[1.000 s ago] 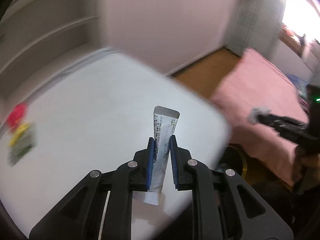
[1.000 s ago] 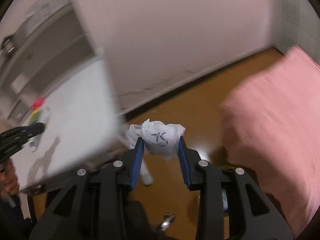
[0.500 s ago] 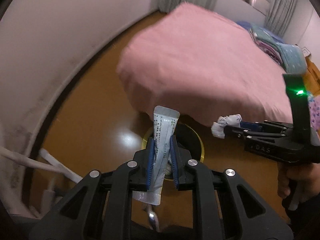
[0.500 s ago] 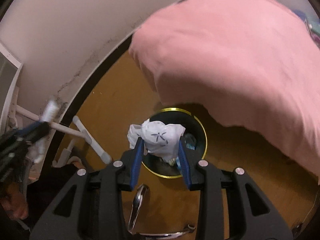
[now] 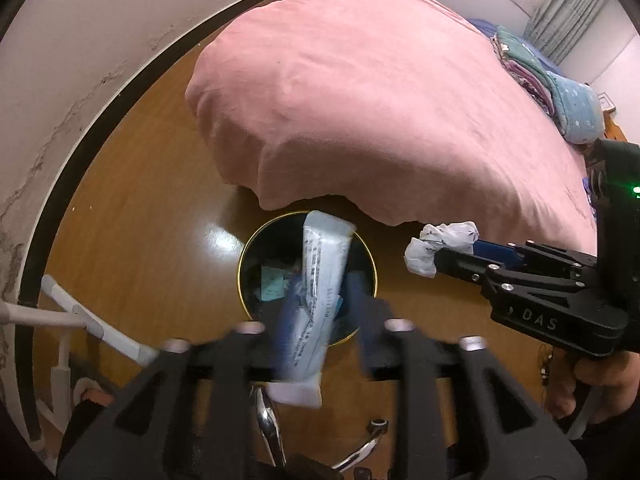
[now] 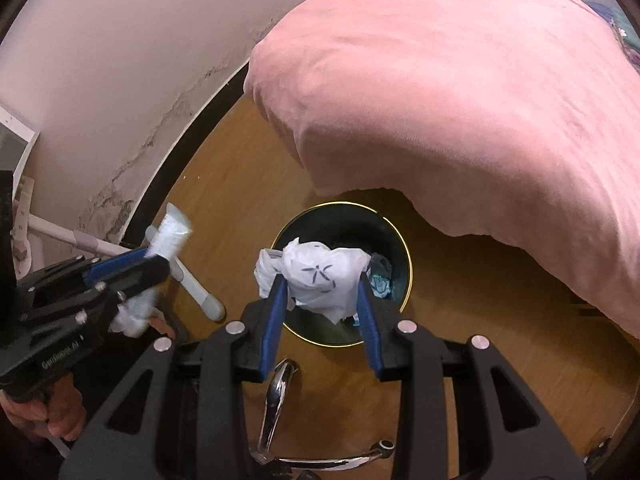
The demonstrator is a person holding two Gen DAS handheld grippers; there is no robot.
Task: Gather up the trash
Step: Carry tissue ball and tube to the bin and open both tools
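My left tool [image 5: 320, 312], its jaws spread and blurred, lets the white tube [image 5: 320, 292] drop toward the gold-rimmed bin [image 5: 245, 256] on the floor beside the pink bed [image 5: 380, 100]; to the right, my right tool [image 6: 322, 304] pinches a crumpled tissue [image 6: 320, 280] above it. Scraps already lie inside. Only the right view shows the tube from the side.

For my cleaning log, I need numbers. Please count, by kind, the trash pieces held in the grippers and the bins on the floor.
Squeezed tube, in the left gripper: 1
Crumpled white bag, in the right gripper: 1
Round black bin with a gold rim: 1
Total: 3
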